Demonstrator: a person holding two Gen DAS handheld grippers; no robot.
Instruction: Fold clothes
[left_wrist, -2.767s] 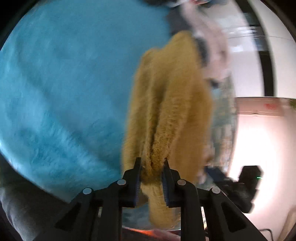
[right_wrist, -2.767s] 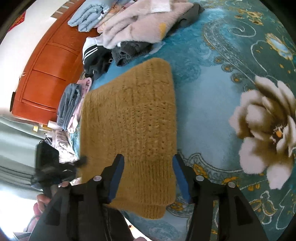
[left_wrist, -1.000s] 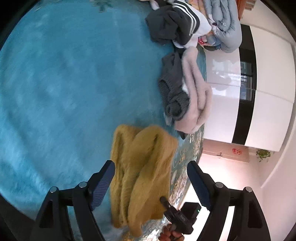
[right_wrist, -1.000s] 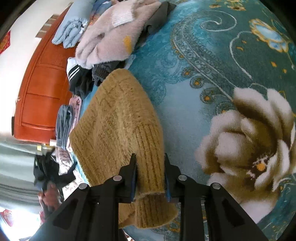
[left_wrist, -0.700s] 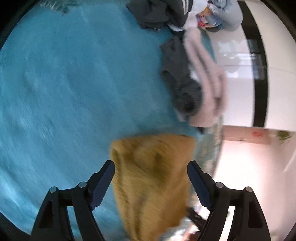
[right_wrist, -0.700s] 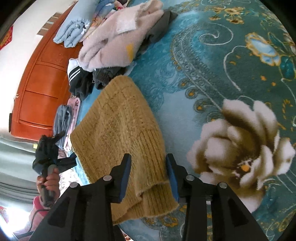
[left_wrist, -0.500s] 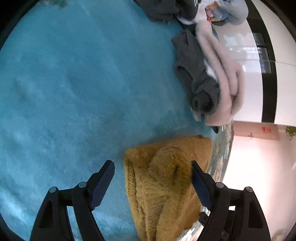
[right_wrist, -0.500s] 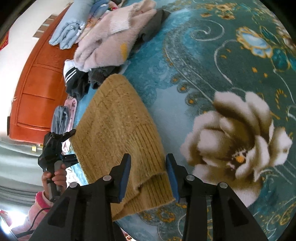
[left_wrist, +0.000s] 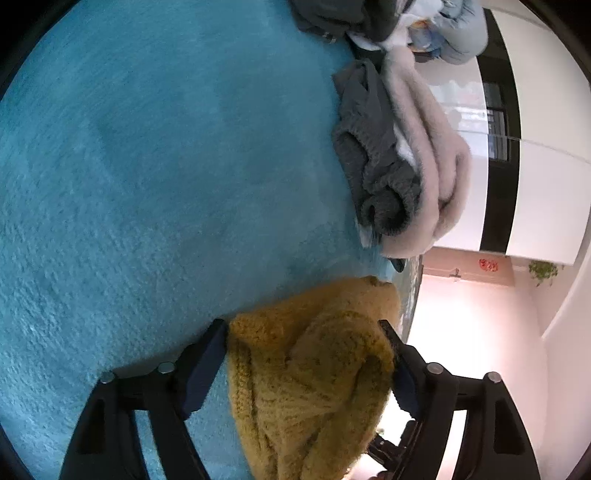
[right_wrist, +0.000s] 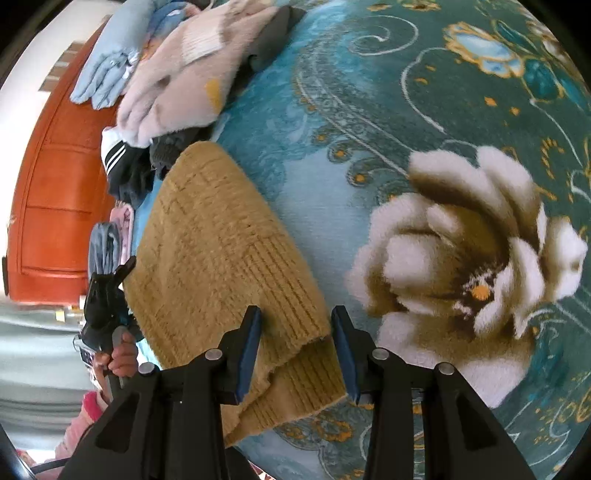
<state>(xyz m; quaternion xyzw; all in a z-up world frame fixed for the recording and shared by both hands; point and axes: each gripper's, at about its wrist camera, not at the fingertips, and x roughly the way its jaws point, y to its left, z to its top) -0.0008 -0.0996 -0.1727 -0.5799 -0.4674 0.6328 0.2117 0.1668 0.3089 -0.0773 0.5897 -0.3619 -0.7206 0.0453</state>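
Both grippers sitting over mustard sweater (right_wrist: 221, 251), folded, lying on teal blanket (left_wrist: 147, 166).

Left gripper (left_wrist: 303, 354) – jaws spread wide, bunched knit lying between them, not pinched.

Right gripper (right_wrist: 295, 336) – jaws parted, straddling ribbed hem, layers gaping there.

Risk: top layer sliding or fold springing open if fingers are dragging fuzzy knit.

Room: bare blanket opening left of left jaws; flower pattern (right_wrist: 461, 266) area free right of right jaws. Clothes pile (left_wrist: 399, 166) lying ahead of jaws, near the sweater's far end.
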